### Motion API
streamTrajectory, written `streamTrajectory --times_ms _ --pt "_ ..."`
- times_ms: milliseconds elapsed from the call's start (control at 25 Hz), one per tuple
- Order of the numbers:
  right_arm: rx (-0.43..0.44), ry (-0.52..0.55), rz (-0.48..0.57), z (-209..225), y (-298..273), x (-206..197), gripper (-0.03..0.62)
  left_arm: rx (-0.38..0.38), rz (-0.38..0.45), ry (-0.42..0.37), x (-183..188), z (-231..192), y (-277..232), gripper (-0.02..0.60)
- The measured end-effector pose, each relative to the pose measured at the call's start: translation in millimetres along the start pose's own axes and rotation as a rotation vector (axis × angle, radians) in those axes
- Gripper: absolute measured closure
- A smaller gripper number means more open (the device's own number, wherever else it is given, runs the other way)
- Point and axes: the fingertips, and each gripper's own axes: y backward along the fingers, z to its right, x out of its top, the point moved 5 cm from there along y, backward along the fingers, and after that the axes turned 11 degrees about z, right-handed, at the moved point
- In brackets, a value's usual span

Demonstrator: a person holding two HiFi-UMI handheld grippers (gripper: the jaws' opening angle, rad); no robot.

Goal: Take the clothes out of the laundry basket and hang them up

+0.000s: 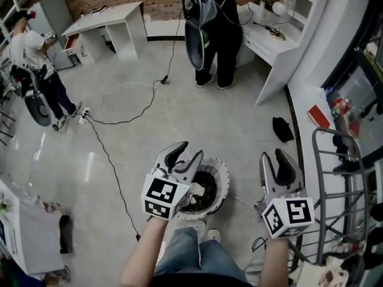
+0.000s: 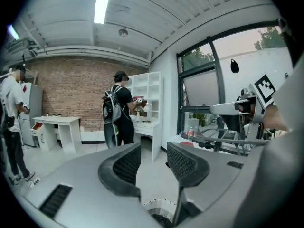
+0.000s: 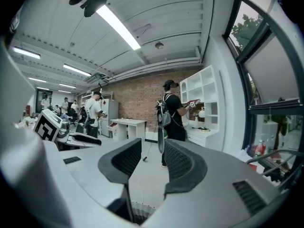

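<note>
A round white laundry basket [image 1: 222,173] stands on the floor by my feet, with dark clothes [image 1: 206,191] inside. My left gripper [image 1: 184,156] hovers over its left rim, open and empty. My right gripper [image 1: 275,162] is to the right of the basket, also open with nothing between its jaws. The left gripper view shows the left gripper [image 2: 153,163] pointing across the room, with the basket's rim [image 2: 159,205] just below. In the right gripper view the right gripper [image 3: 152,163] points the same way. A grey metal drying rack [image 1: 338,184] stands at the right.
One person with a backpack [image 1: 215,23] stands at white shelves far ahead, and another [image 1: 36,64] is at the far left. A black cable [image 1: 119,121] trails over the floor. A black item [image 1: 283,129] lies near the rack. A white desk [image 1: 111,26] is at the back.
</note>
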Motion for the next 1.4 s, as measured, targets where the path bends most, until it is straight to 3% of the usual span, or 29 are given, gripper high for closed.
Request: streamTrajectory --times_ms 280,640,1120,1400 --pt "0.215 -0.009 -0.054 -64 -48 -54 0.442 0.168 -0.021 0.024 -45 -46 52 0.397" --pt "0.375 -0.023 -0.170 -138 -95 -165 0.442 0.318 -0.097 0.098 -146 -97 102 0.397" --pt "0.533 -0.001 -0.360 -234 -135 -387 0.443 0.357 -0.177 0.192 -339 -152 111 0.398" --pt "0.544 -0.047 -0.470 -258 -138 -512 0.445 0.346 -0.240 0.240 -443 -155 108 0.402"
